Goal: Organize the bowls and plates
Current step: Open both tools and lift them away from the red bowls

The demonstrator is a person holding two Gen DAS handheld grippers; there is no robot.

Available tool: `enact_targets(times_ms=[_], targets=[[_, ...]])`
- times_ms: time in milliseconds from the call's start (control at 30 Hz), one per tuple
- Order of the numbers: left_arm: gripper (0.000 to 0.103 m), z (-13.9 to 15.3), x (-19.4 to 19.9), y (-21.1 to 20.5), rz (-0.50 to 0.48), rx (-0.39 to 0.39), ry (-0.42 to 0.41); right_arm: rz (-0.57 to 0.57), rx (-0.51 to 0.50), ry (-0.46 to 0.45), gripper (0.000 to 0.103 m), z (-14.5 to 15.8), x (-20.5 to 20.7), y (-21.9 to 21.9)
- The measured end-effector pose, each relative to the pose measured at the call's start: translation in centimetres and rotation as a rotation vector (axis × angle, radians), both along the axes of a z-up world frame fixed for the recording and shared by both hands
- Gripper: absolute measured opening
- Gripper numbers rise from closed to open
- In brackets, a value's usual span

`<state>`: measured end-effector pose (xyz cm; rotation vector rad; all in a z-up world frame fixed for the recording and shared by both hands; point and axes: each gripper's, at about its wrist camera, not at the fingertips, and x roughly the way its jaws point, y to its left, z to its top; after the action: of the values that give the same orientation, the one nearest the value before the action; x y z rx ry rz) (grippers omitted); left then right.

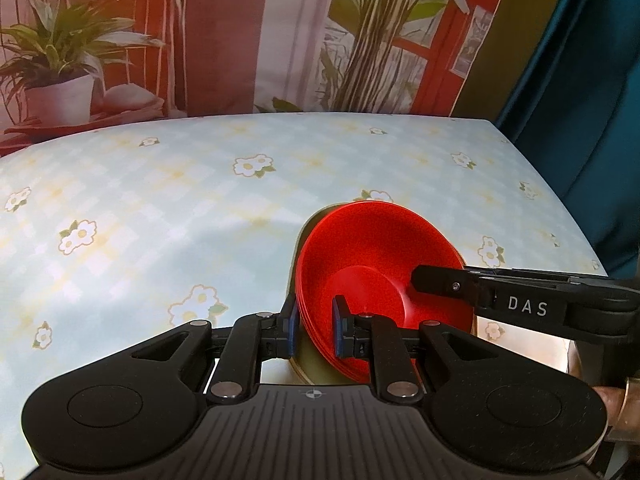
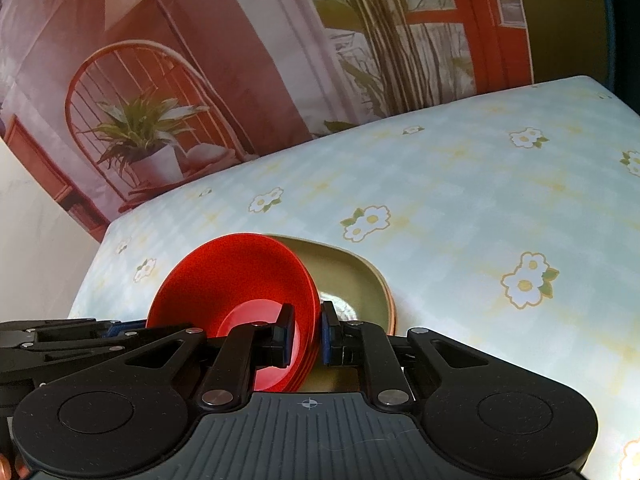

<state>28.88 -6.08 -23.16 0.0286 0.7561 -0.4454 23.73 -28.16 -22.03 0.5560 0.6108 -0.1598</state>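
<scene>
A stack of red bowls [image 1: 372,264] sits tilted above an olive-green square plate [image 1: 316,372] on the flowered table. My left gripper [image 1: 315,330] is shut on the near left rim of the red stack, one pad outside and one inside. My right gripper [image 2: 306,330] is shut on the stack's right rim [image 2: 240,280]; its black finger [image 1: 440,282] shows reaching in from the right in the left wrist view. The green plate [image 2: 352,276] lies under and behind the bowls in the right wrist view.
The table [image 1: 160,200] wears a pale blue cloth with white flowers. A printed backdrop with a potted plant [image 1: 60,96] stands behind its far edge. A teal curtain [image 1: 580,80] hangs at the right. The table's right edge [image 1: 560,200] is near the bowls.
</scene>
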Motion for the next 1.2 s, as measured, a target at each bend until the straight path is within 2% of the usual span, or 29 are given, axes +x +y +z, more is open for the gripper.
enact_targets(times_ms=[233,367,467,567,733,800,833,933,1000,1067,1200], targets=[[0.019,0.5,-0.5,0.0,0.006,-0.003,-0.021,-0.002,-0.023,0.001,0.014,0.2,-0.1,0.2],[0.024,1.0,-0.9,0.1,0.01,-0.01,-0.036,-0.001,-0.074,-0.009,0.025,0.9,-0.5,0.5],[0.035,1.5,-1.6,0.1,0.01,-0.013,-0.06,-0.003,-0.102,-0.015,0.026,1.5,-1.0,0.6],[0.038,2.2,-2.6,0.0,0.01,-0.006,-0.1,-0.007,-0.128,-0.027,0.033,2.2,-1.7,0.6],[0.051,3.6,-4.3,0.6,0.043,0.006,-0.164,-0.01,-0.172,-0.055,0.04,3.6,-3.2,0.8],[0.057,4.1,-5.5,1.2,0.066,0.001,-0.192,-0.013,-0.193,-0.075,0.049,4.4,-4.1,1.0],[0.059,4.4,-6.0,1.4,0.075,-0.002,-0.205,-0.013,-0.205,-0.086,0.051,4.8,-4.5,1.1],[0.07,5.3,-8.0,2.1,0.097,0.004,-0.258,-0.003,-0.263,-0.123,0.053,6.0,-5.9,1.8],[0.086,5.8,-9.5,2.5,0.117,0.01,-0.299,0.002,-0.302,-0.141,0.061,6.7,-6.9,2.3],[0.096,6.5,-10.5,2.8,0.142,0.011,-0.324,0.0,-0.322,-0.159,0.068,7.4,-7.9,2.8],[0.103,8.0,-12.8,3.6,0.19,-0.002,-0.365,0.0,-0.332,-0.195,0.089,9.1,-9.8,3.9]])
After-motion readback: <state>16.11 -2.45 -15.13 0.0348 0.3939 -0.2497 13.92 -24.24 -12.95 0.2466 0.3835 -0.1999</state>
